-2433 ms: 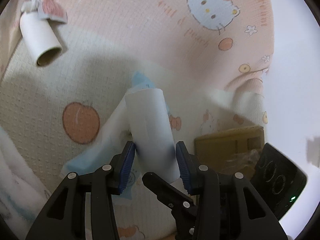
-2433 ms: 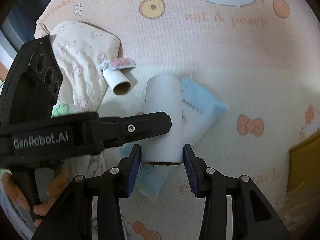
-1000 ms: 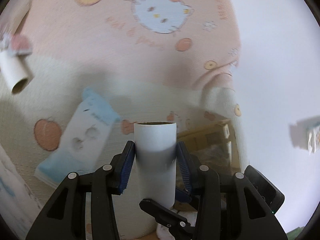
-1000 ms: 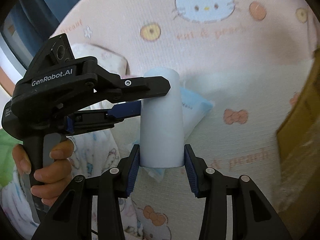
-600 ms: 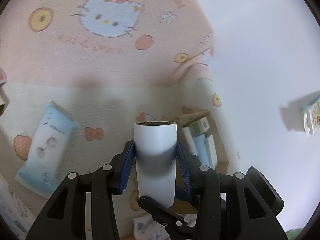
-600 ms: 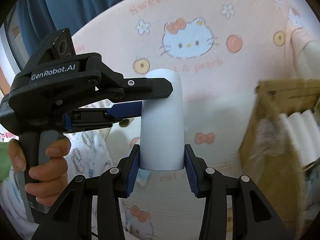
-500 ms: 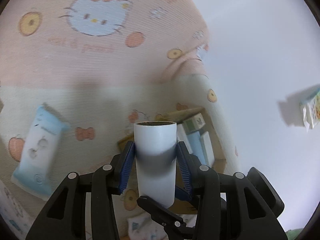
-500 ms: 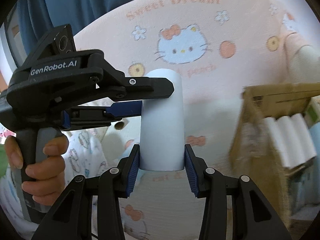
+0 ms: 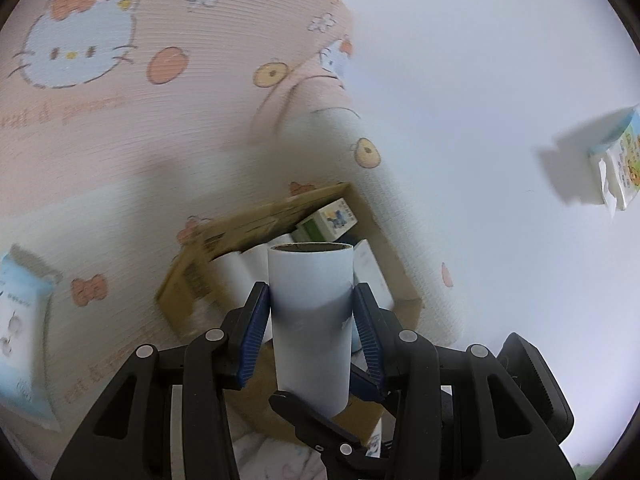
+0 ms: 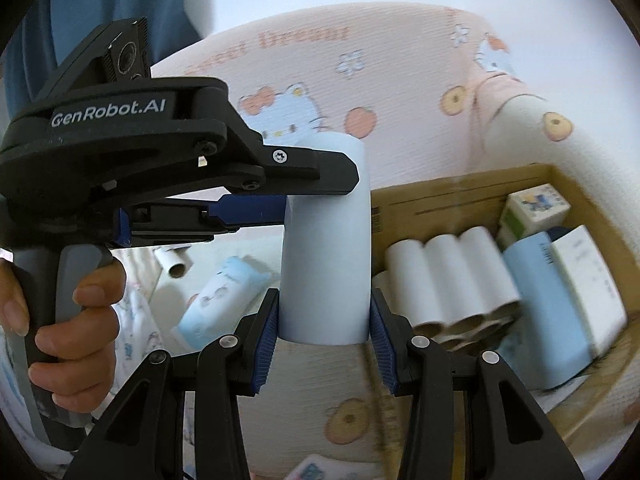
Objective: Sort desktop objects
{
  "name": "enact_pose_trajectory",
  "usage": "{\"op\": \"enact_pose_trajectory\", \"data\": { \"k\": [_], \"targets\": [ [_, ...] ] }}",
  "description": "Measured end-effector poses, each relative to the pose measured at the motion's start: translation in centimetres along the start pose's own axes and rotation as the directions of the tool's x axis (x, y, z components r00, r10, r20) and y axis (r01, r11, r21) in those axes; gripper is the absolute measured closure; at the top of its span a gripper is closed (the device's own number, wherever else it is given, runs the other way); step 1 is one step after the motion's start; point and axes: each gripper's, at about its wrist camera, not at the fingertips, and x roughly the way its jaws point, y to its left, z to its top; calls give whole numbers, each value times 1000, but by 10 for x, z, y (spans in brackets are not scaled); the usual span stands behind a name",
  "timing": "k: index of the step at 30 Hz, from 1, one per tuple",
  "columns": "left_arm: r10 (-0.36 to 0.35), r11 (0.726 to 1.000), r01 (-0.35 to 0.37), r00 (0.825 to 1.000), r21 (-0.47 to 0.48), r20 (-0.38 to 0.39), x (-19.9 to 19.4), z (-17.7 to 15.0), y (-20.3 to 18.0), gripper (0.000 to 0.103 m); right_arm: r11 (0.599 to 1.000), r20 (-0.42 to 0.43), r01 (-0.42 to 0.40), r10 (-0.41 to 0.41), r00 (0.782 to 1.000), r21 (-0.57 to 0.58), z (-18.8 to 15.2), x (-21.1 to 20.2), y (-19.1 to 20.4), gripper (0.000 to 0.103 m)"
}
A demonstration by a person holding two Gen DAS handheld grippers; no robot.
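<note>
A white cardboard tube (image 9: 310, 320) stands upright in the left wrist view, and my left gripper (image 9: 310, 316) is shut on its sides with the blue pads. My right gripper (image 10: 324, 332) is shut on the same tube (image 10: 325, 240) lower down. The left gripper (image 10: 320, 196) comes in from the left across the tube's upper part. An open cardboard box (image 10: 460, 196) lies just right of the tube, holding several white tubes (image 10: 448, 276), tissue packs (image 10: 536, 300) and a small carton (image 10: 534, 204). In the left wrist view the box (image 9: 248, 224) lies behind the tube.
A pink cartoon-print bedcover (image 9: 120, 128) lies under everything. A light blue tissue pack (image 10: 224, 296) and a small empty tube (image 10: 172, 262) lie on it to the left. A person's hand (image 10: 80, 320) grips the left gripper's handle. A white wall (image 9: 480, 120) rises behind the box.
Both grippers have lifted the tube off the bedcover and carried it rightward to the cardboard box. The blue tissue pack has fallen behind to the left.
</note>
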Motion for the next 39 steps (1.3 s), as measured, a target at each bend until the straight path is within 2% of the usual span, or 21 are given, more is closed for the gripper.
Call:
{"op": "enact_pose_trajectory", "data": {
  "k": [4,10,14,19,23,31,35,39],
  "targets": [
    [-16,1000,16,999,14,-38,22,19,-16,56,999,4,16,-16,1000,33,23,-5,-30,62],
    [-33,999,29,991,-35,-131,65,41,-24,56,996,-17,45,-44,999,72,32,-7,-68,62],
    [-38,994,17,979,-106,-198,99,45,-13,56,991,-88,78,-68,994,111,37,7,-95,62],
    [-6,989,-32,966,-143,-258,130,44,2,56,988,-217,80,-50,975,133,36,32,-116,62],
    [18,985,-64,962,-158,-274,144,44,12,56,988,-276,61,-20,961,140,35,51,-127,62],
    [30,977,-94,948,-191,-317,158,48,26,56,991,-360,85,-42,932,105,38,77,-135,62],
    [27,974,-101,941,-204,-336,159,48,29,56,990,-362,84,-37,932,117,38,78,-138,62],
    [21,976,-91,943,-196,-333,155,49,28,56,985,-358,93,-36,933,143,39,79,-143,62]
  ]
}}
